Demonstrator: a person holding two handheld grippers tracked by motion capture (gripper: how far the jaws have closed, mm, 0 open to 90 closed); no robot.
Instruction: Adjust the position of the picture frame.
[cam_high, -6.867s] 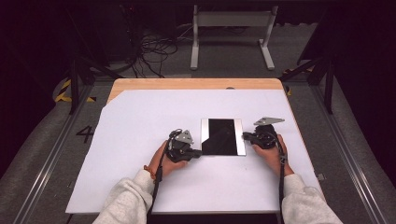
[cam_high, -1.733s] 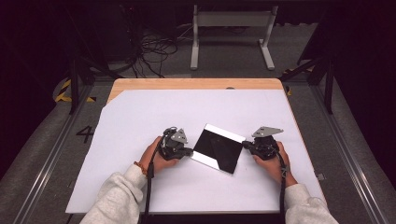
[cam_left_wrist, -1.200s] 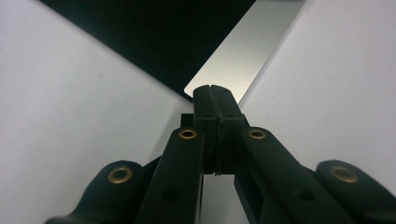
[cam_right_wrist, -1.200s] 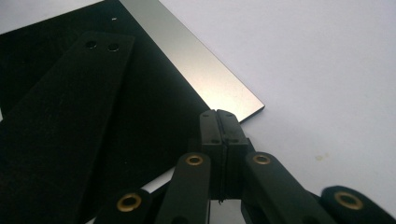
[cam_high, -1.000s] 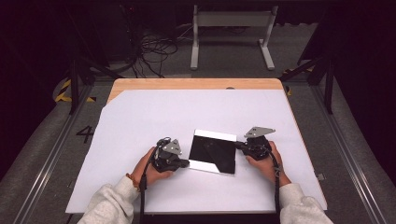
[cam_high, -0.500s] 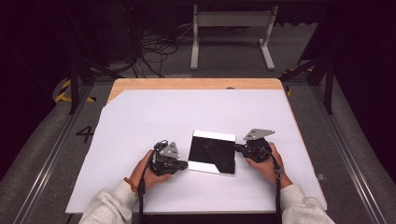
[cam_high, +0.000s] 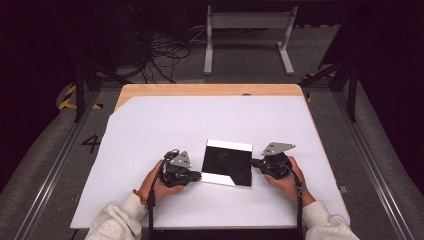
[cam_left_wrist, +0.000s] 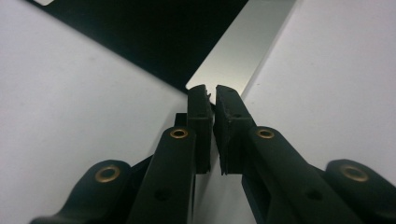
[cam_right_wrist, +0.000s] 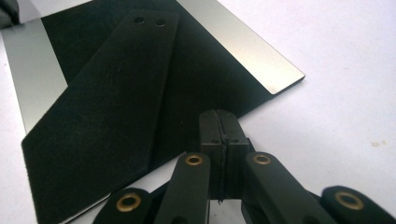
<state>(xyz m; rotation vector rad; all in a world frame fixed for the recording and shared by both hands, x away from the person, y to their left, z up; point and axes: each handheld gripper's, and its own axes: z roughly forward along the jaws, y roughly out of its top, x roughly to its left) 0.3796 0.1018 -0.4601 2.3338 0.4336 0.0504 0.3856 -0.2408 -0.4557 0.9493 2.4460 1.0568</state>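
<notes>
A flat square plate (cam_high: 227, 162), black with shiny silver strips, lies on the white table (cam_high: 150, 130) near the front. My left gripper (cam_high: 199, 176) rests at its near left corner. In the left gripper view the left gripper (cam_left_wrist: 211, 91) has just been opening to a narrow slit; the plate's silver corner (cam_left_wrist: 233, 56) lies just beyond the tips, with nothing between the jaws. My right gripper (cam_high: 252, 162) is at the plate's right edge. In the right gripper view the right gripper (cam_right_wrist: 218, 113) is shut, its tips against the edge of the plate (cam_right_wrist: 243, 42). A black felt strip (cam_right_wrist: 112, 88) with two holes lies across it.
A bare wooden rim (cam_high: 210, 90) borders the back of the table. Beyond it on the floor are a white metal stand (cam_high: 247, 35) and tangled cables (cam_high: 160, 50). The person's forearms come in close over the table's front edge.
Since the earliest frame the plate has slid toward the front edge and turned a little, with both hands following. Over the last second plate and hands have hardly shifted.
</notes>
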